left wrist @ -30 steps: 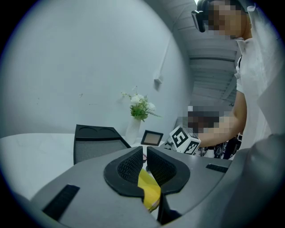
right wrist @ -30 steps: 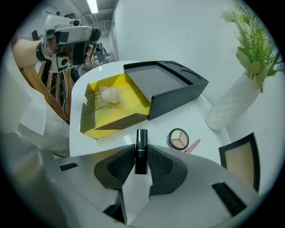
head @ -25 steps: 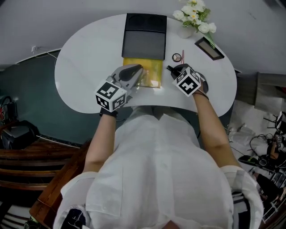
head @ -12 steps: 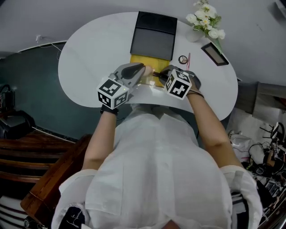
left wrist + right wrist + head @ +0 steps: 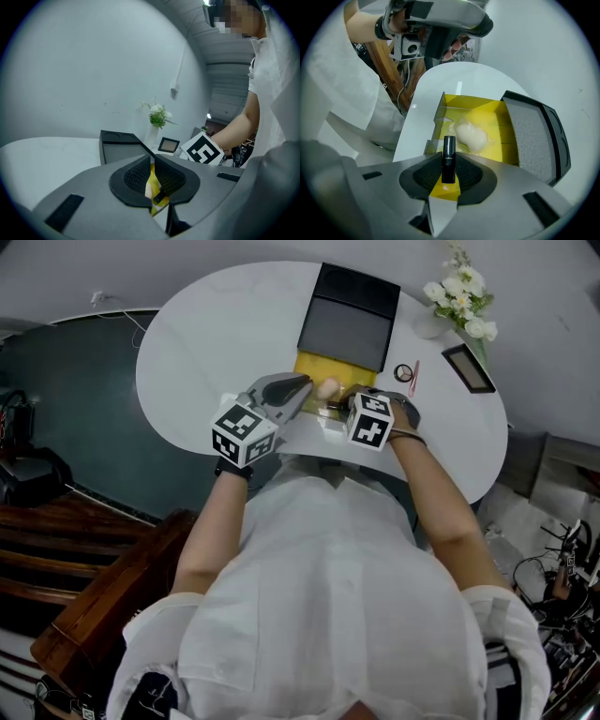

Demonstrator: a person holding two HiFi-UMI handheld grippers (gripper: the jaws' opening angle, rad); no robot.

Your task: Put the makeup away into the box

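The box (image 5: 319, 371) has a yellow inside and stands open on the white table (image 5: 206, 334); its black lid (image 5: 349, 315) leans back. A cream sponge (image 5: 471, 135) lies in the box. My right gripper (image 5: 448, 163) points steeply down over the box's near end, shut on a black lipstick tube (image 5: 449, 146) that sticks out past the pads. In the head view the right gripper (image 5: 341, 401) is mostly under its marker cube. My left gripper (image 5: 304, 384) hovers at the box's left front corner. Its jaws (image 5: 151, 163) meet at the tips, and I see nothing between them.
A small round compact (image 5: 403, 373) and a thin pink stick (image 5: 413, 378) lie on the table right of the box. Behind them are a dark picture frame (image 5: 469, 367) and a vase of white flowers (image 5: 461, 298). The table's edge curves close to my body.
My right gripper has swung left with the lipstick, from beside the compact to over the yellow box, rolling as it went. The left gripper has shifted slightly along the box's corner.
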